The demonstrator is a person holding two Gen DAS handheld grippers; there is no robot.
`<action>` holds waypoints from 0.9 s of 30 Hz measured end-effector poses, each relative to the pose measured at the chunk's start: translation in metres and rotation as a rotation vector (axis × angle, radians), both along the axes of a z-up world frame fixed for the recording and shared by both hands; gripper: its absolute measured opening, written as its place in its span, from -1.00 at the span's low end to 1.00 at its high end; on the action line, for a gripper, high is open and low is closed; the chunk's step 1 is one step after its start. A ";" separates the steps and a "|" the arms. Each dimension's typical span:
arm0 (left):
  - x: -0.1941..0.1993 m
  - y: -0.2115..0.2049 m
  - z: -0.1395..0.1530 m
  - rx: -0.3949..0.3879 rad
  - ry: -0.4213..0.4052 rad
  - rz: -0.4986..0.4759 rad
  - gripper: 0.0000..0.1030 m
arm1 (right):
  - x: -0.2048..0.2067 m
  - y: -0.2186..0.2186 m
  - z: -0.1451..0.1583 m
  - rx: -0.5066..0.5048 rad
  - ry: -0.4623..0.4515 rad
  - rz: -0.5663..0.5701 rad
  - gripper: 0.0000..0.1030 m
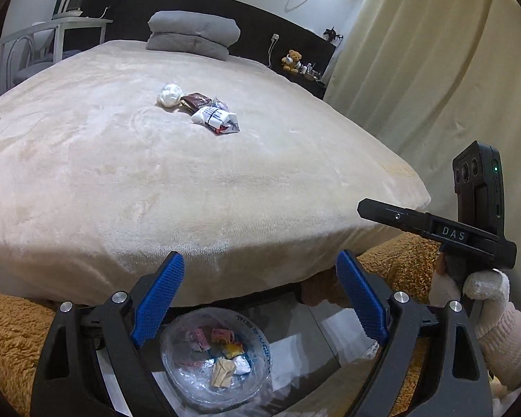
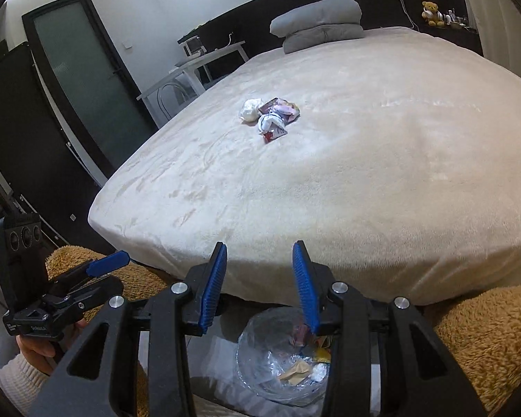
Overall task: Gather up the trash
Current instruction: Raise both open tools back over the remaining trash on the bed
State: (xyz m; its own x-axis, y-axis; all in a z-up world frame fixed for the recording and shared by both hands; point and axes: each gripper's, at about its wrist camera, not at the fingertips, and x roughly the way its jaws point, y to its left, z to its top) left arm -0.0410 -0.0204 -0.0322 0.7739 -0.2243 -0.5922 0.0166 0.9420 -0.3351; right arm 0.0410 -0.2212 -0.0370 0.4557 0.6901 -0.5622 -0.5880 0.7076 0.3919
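A small heap of trash (image 1: 199,107) lies near the middle of the cream bed: a crumpled white wad, a brown wrapper and a white and red packet. The right wrist view shows the same heap (image 2: 269,114). Below the bed's foot stands a bin lined with a clear bag (image 1: 216,354) holding several wrappers, seen also as the lined bin (image 2: 284,358). My left gripper (image 1: 260,267) is open wide above the bin, nothing between its blue pads. My right gripper (image 2: 260,264) stands partly open and empty over the bin. The right gripper's body (image 1: 437,232) shows at the right.
The cream bed cover (image 1: 156,180) fills most of the view, with folded grey pillows (image 1: 194,34) at the head. An orange shaggy rug (image 1: 10,330) lies around the bin. Curtains (image 1: 416,69) hang at the right; a white table and chair (image 1: 34,45) stand at the left.
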 end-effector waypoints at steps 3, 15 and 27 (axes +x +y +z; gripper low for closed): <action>0.005 0.004 0.005 0.013 -0.005 -0.011 0.70 | 0.009 0.005 0.004 -0.009 -0.003 0.005 -0.12; 0.063 0.044 0.032 0.083 -0.022 -0.040 0.70 | 0.100 0.047 0.027 -0.021 -0.010 0.067 -0.12; 0.127 0.093 0.041 0.108 -0.016 -0.054 0.70 | 0.214 0.100 0.010 0.065 0.200 0.036 0.33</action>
State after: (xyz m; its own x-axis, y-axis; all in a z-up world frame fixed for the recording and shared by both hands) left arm 0.0863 0.0722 0.0085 0.7722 -0.2018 -0.6025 0.0731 0.9701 -0.2313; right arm 0.2552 -0.1209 -0.0273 0.3137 0.7416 -0.5930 -0.5189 0.6569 0.5471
